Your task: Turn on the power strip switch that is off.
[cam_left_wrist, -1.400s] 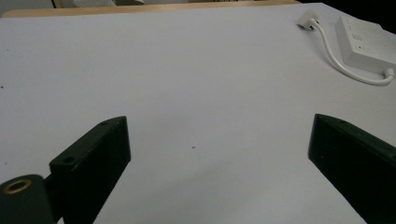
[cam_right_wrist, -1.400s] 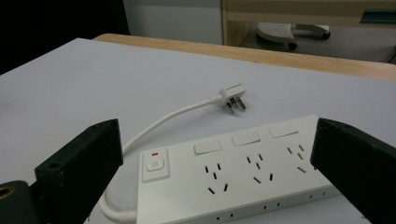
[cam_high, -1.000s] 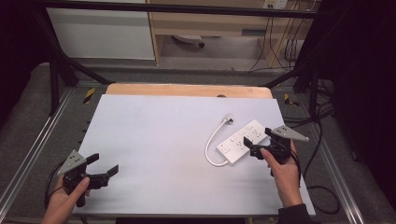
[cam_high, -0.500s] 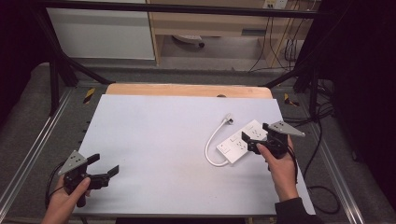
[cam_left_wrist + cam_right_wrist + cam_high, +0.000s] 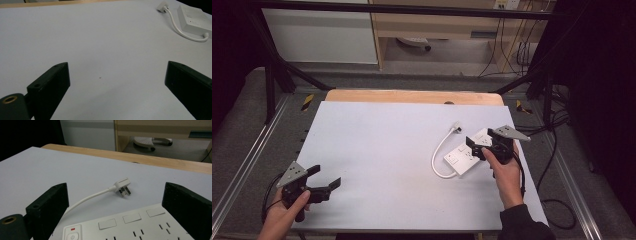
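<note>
Hovering over the white power strip [image 5: 468, 155], the right gripper [image 5: 484, 145] spreads its fingers [image 5: 47, 207] wide, grasping nothing; the strip lies on the right of the pale surface [image 5: 377, 145], its plug [image 5: 122, 186] resting just beyond; the left gripper [image 5: 324, 187], fingers released, sits near the front left corner.

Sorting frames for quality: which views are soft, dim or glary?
High view: bright table, black surroundings, mild blur. Left gripper view: soft, dim; power strip hazy. Right gripper view: plug fairly sharp, near claw pads blurred. No glare anywhere.
</note>
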`<state>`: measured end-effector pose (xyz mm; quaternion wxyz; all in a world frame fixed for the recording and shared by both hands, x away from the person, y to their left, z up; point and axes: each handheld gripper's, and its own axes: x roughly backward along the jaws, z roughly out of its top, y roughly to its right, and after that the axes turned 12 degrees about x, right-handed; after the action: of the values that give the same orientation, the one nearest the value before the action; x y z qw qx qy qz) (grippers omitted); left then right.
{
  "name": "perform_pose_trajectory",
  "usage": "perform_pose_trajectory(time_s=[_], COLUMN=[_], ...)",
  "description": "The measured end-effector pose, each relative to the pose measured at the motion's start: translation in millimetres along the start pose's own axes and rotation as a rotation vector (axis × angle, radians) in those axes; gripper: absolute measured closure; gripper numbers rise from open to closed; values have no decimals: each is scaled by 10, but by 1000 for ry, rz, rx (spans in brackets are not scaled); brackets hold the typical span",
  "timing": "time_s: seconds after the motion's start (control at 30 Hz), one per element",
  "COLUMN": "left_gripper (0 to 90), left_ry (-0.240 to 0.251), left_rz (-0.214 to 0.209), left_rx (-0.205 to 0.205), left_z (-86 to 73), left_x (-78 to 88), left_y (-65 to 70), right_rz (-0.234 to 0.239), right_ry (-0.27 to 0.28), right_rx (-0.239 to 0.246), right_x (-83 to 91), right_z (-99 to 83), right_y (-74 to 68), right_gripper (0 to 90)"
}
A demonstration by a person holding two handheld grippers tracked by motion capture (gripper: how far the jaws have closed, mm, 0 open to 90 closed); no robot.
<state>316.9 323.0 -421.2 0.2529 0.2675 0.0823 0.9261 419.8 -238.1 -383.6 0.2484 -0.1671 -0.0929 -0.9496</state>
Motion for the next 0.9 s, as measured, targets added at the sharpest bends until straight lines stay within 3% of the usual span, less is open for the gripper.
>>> perform_pose_trajectory(time_s=[0.4, 0.9], left_gripper=[61, 61], left_ry=[0, -3], left_rz=[0, -1], left_rx=[1, -2], left_z=[-1, -2], left_x=[3, 2], left_y=[-4, -4], right_rz=[15, 36], right_ry=[-17, -14], right_rx=[16, -5], right_x=[-108, -154], right_z=[11, -24], right_y=[-56, -87], right_gripper=[117, 348])
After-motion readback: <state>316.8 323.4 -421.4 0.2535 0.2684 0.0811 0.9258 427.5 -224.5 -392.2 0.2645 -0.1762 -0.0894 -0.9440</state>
